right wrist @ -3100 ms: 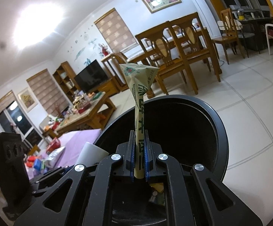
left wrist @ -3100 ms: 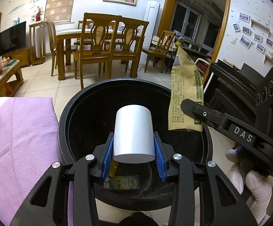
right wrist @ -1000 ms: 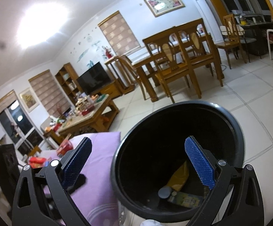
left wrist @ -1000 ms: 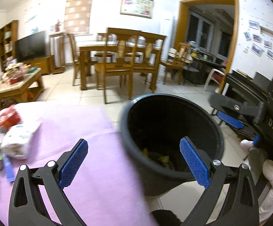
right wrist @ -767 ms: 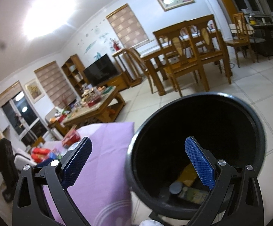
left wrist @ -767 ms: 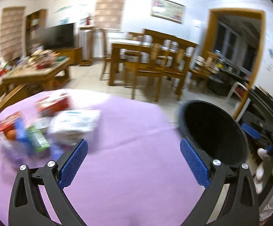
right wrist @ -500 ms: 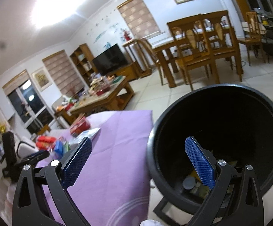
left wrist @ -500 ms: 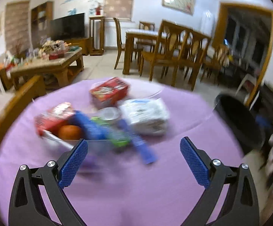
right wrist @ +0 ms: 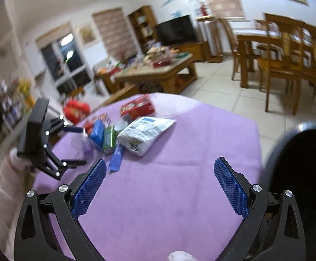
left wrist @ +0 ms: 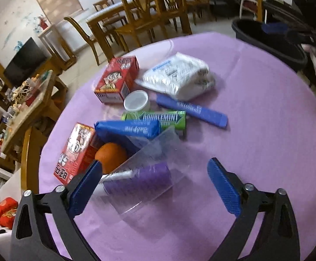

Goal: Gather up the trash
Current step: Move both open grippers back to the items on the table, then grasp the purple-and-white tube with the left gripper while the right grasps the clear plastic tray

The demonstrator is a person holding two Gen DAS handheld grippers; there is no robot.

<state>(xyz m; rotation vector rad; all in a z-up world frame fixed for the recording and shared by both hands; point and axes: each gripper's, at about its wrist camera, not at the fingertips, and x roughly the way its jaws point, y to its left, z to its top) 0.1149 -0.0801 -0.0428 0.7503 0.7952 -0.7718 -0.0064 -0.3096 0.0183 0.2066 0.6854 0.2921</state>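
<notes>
- The clear plastic cup (left wrist: pixel 146 169) lies on its side between the spread fingers of the left gripper (left wrist: pixel 155 187); whether its rim touches the left pad cannot be told, and the purple thing seen through its wall may be only the cloth behind it.
- The orange (left wrist: pixel 110 159) is half hidden behind the cup and the left finger.
- The right gripper (right wrist: pixel 160 187) is spread wide and holds nothing, hovering over bare purple tablecloth (right wrist: pixel 179 174), well apart from the trash pile.
- The black bin (right wrist: pixel 306 174) is cut off at the right edge of the right wrist view; its inside is too dark to read.
- The right wrist view is blurred, so no labels can be read there.
- The green gum pack (left wrist: pixel 158 119) reads "DOUBLEMINT".
- The blue wrapper (left wrist: pixel 127 128) lies across it, its white print upside down and unclear.
- The long blue stick packet (left wrist: pixel 190 112) carries print too small to read.
- Two red cartons (left wrist: pixel 116 79) show a cartoon face and Chinese characters.
- The white tissue pack (left wrist: pixel 175 76) has a blue label, unreadable.
- The white round lid (left wrist: pixel 135 100) sits beside the far carton.
</notes>
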